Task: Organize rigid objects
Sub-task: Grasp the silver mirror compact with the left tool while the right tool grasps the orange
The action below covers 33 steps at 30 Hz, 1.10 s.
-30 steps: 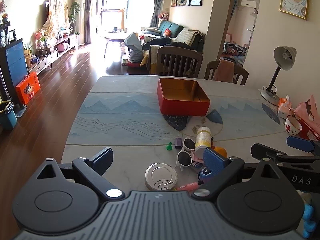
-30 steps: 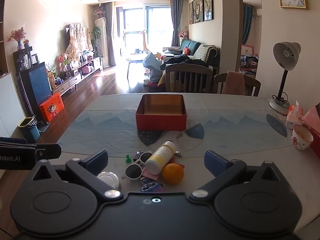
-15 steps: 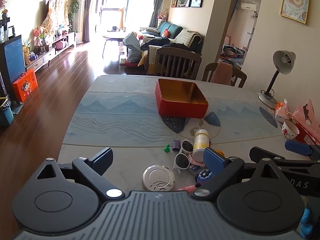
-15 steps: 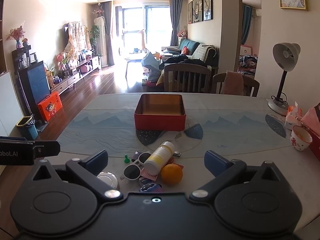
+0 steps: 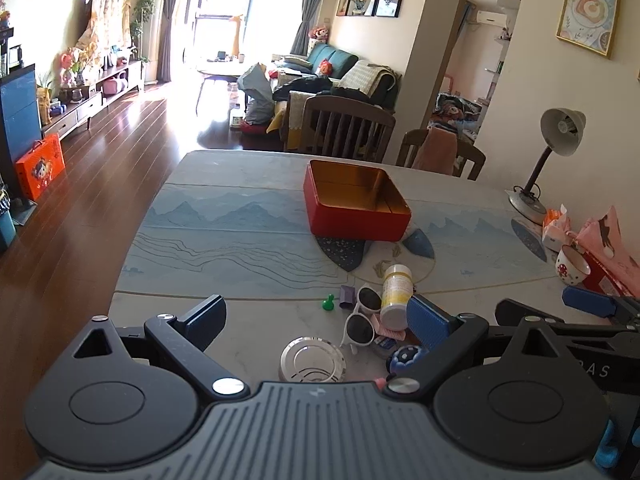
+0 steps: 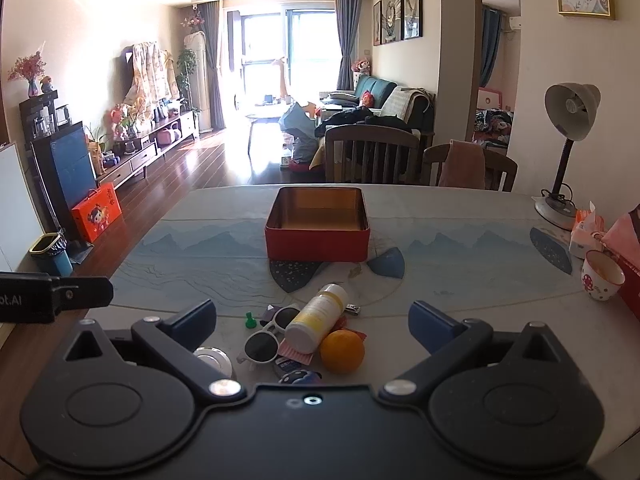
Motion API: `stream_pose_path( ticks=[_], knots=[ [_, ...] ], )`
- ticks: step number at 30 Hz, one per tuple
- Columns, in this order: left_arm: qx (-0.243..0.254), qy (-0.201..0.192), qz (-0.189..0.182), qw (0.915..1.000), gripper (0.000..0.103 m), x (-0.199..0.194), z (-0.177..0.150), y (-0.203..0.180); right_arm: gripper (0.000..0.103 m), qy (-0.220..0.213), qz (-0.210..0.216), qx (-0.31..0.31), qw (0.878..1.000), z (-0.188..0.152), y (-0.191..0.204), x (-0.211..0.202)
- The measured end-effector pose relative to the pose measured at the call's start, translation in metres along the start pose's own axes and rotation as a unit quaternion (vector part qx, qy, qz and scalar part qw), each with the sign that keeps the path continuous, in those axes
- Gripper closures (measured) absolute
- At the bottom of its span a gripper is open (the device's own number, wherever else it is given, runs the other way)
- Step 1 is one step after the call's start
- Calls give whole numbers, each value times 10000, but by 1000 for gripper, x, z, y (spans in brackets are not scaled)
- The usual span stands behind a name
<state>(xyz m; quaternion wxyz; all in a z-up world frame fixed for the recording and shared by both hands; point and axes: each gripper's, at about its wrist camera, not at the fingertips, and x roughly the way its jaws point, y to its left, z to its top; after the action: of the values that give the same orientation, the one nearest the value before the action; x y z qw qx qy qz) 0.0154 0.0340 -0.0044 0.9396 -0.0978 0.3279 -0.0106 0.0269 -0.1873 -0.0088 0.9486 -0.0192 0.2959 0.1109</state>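
Note:
An empty red tin box [image 5: 356, 206] [image 6: 318, 230] stands mid-table. In front of it lies a small pile: a white pill bottle [image 5: 395, 295] [image 6: 317, 317] on its side, white sunglasses [image 5: 362, 322] [image 6: 268, 338], an orange [image 6: 342, 351], a green pawn [image 5: 328, 302] [image 6: 250, 320], a round silver lid [image 5: 313, 364] [image 6: 212, 360] and a blue round toy [image 5: 406, 357]. My left gripper [image 5: 316, 322] is open and empty above the pile's left side. My right gripper [image 6: 312, 320] is open and empty above the pile.
A desk lamp [image 6: 568, 152], tissue pack [image 6: 586, 232], white mug [image 6: 602, 280] and pink bags [image 5: 608, 240] stand along the table's right edge. Two chairs [image 6: 372, 156] stand at the far side. The table's left edge drops to a wood floor [image 5: 80, 208].
Both grippers have drifted slightly, so the pile sits a little further from the cameras. Both stay open and nothing on the table has moved.

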Motion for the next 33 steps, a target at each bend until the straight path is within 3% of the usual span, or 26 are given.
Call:
stream_pose_path(
  ticks=[9, 14, 25, 33],
  knots=[
    [-55, 68, 331, 9994, 6, 39, 3, 12, 3, 289, 7, -110, 9995, -2, -25, 41],
    [-82, 369, 337, 9987, 6, 70, -6, 12, 5, 625, 67, -245, 9977, -15, -44, 72],
    [413, 1199, 466, 9908, 6, 141, -38, -17, 18, 1433, 420, -640, 9867, -31, -57, 126],
    [313, 1664, 582, 9838, 6, 175, -56, -16, 27, 1758, 774, -743, 9786, -31, -56, 149]
  ],
)
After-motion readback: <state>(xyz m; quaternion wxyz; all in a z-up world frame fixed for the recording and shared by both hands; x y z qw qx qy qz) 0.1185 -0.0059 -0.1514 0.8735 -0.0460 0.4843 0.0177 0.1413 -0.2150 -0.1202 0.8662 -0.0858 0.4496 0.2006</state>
